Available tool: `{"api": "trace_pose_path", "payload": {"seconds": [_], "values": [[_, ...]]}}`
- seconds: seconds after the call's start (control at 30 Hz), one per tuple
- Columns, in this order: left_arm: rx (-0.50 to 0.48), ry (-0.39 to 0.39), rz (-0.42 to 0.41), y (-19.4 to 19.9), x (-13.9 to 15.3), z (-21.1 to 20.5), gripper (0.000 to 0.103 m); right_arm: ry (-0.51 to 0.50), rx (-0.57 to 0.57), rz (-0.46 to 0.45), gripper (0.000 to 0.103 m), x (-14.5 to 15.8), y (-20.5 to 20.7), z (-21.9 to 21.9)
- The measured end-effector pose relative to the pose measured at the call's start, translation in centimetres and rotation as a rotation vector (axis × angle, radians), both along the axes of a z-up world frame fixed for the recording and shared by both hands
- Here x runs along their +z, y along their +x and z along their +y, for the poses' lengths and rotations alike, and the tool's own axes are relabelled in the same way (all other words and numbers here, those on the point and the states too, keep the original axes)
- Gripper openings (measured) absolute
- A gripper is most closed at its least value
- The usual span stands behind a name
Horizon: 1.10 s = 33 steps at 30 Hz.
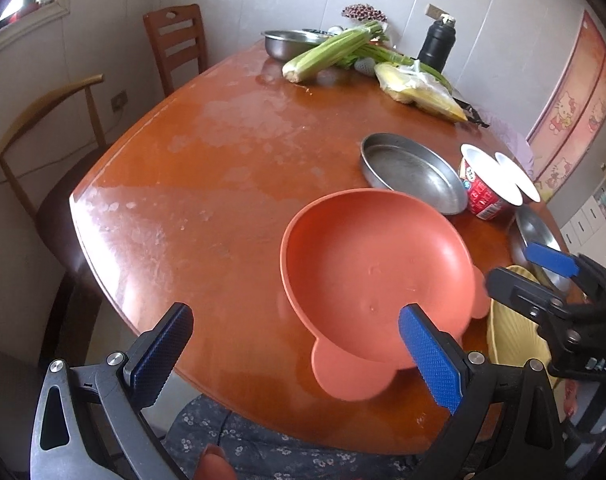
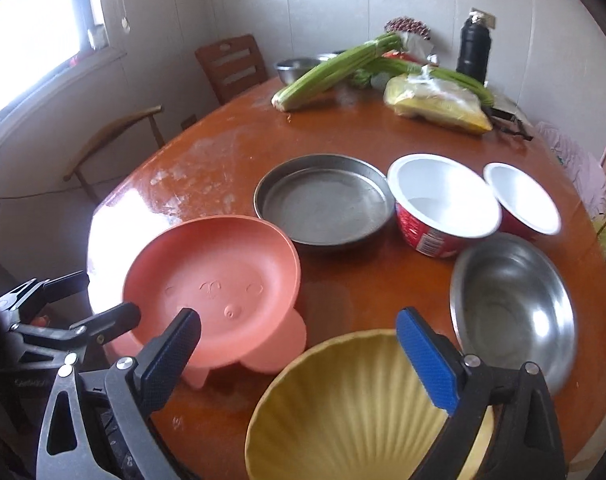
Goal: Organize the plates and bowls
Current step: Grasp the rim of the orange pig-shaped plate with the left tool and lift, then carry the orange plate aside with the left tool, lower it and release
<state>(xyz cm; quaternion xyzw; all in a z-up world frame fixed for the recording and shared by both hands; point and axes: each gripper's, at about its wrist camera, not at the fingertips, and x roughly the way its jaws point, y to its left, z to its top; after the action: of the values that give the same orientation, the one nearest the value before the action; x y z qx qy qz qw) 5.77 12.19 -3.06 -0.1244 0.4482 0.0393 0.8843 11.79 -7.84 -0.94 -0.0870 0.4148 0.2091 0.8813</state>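
Both jaws wide, nothing held: left hand-held gripper point(image 1: 295, 344) over the pink bear-eared bowl point(image 1: 377, 276), right hand-held gripper point(image 2: 299, 344) over the yellow ribbed bowl point(image 2: 343, 412), on the tabletop point(image 1: 207, 184).

The left gripper point(image 1: 297, 354) and right gripper point(image 2: 299, 354) each have 2 black arms, silver screws and blue textured pads.

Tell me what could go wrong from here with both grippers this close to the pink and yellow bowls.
1. The pink bowl sits tilted at the table edge nearest the person; a nudge from the open left gripper could tip it off.
2. The grippers are close together; the right gripper, open over the yellow bowl, could bump the left one.
3. The steel bowl lies right beside the yellow bowl, so lifting the yellow bowl could knock it.
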Motion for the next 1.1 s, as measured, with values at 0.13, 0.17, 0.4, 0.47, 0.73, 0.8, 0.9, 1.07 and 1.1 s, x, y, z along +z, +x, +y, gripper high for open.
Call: {"api": "trace_pose_path", "payload": {"seconds": [0.13,0.17,0.4,0.47,0.73,0.8,0.9,1.07,1.1], "values": [[0.006,0.002,0.008,0.7,-0.4,0.1,0.102,-0.034,0.009,0.062,0.09,-1.6,2.1,1.2],[0.004,0.001,0.008,0.9,-0.5,0.2,0.102,-0.039,0.011,0.079,0.089,-2.1,2.5,1.4],[0.0,0.006,0.03,1.7,-1.2,0.2,0.102,-0.069,0.013,0.13,0.074,-3.6,3.4,2.3],[-0.001,0.006,0.034,1.8,-1.2,0.2,0.1,-0.076,0.028,0.132,0.066,-3.8,3.3,2.5],[-0.031,0.006,0.047,2.4,-1.2,-0.3,0.069,-0.102,0.087,0.114,0.049,-4.0,3.4,4.0],[-0.042,-0.007,0.058,2.5,-1.4,-0.2,0.058,-0.11,0.099,0.108,0.048,-4.0,3.2,4.4],[-0.046,-0.004,0.068,2.8,-1.6,-0.4,0.041,-0.108,0.112,0.11,0.048,-4.0,3.0,4.8],[-0.034,-0.02,0.071,2.9,-1.7,-0.1,0.039,-0.108,0.105,0.113,0.048,-4.0,2.8,5.2],[-0.031,-0.025,0.07,2.9,-1.7,0.1,0.039,-0.105,0.105,0.114,0.048,-4.0,2.8,5.2]]}}
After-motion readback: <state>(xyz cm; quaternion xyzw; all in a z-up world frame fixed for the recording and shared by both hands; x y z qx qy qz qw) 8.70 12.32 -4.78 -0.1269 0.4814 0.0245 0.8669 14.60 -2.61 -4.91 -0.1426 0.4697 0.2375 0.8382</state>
